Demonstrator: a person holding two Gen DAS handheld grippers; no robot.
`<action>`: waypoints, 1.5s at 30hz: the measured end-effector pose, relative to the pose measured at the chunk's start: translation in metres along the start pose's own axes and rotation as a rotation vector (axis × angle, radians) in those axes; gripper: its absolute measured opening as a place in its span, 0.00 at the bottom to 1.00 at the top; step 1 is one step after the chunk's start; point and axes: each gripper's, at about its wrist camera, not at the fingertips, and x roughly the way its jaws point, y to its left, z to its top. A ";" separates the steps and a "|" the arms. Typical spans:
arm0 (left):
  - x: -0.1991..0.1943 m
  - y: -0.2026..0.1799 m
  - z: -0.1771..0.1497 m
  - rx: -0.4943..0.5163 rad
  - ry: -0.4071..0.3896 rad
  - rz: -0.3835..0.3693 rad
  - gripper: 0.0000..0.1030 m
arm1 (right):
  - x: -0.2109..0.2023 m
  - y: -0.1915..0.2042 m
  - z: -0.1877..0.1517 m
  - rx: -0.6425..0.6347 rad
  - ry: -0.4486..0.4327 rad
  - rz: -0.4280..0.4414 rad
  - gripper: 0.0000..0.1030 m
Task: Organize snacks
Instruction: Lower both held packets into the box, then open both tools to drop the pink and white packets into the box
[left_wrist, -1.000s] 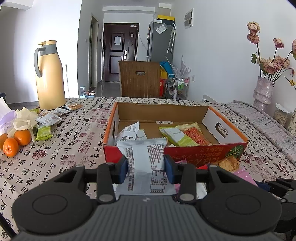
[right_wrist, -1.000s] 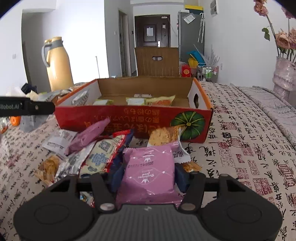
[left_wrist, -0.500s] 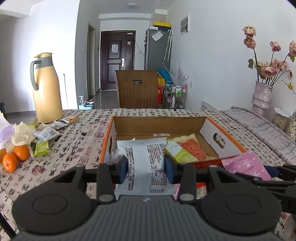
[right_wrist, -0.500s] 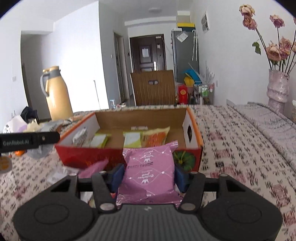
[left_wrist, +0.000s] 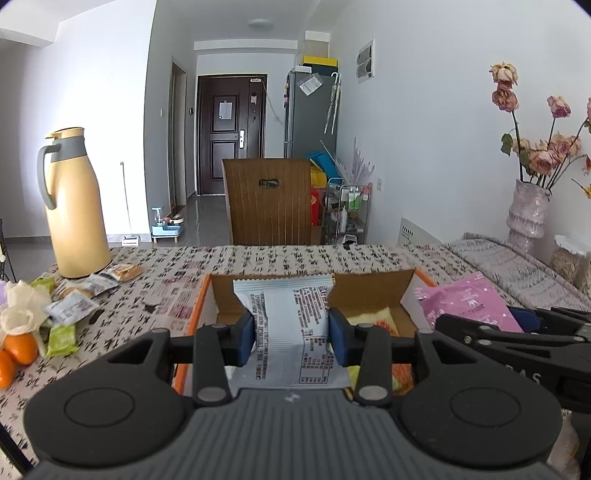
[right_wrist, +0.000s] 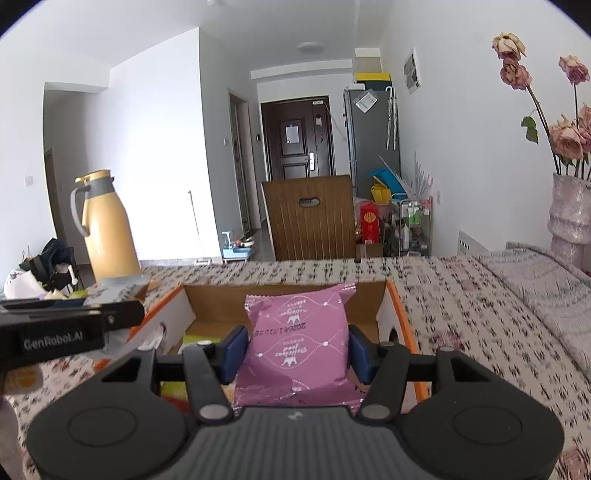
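Both claws have come up off the table since a second ago, and the snack pile has dropped out of view. The left claw (left_wrist: 291, 330) pinches a white packet (left_wrist: 290, 332) upright between its blue pads, now over the near edge of the open cardboard box (left_wrist: 369, 288). The right claw (right_wrist: 293, 354) pinches a pink packet (right_wrist: 297, 343) the same way, also above the box. Beyond, on the table (left_wrist: 288, 258), stands a yellow thermos (left_wrist: 72, 206).

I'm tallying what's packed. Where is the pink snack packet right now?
The pink snack packet is clamped in the right gripper, above the open cardboard box.
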 end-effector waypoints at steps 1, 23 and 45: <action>0.005 0.001 0.002 -0.003 -0.002 0.001 0.40 | 0.005 0.000 0.004 0.003 -0.005 -0.002 0.55; 0.061 0.019 -0.013 -0.076 0.037 0.014 0.41 | 0.072 -0.008 -0.012 0.038 0.067 -0.011 0.54; 0.043 0.022 -0.009 -0.117 -0.043 0.080 1.00 | 0.058 -0.009 -0.009 0.052 0.035 -0.029 1.00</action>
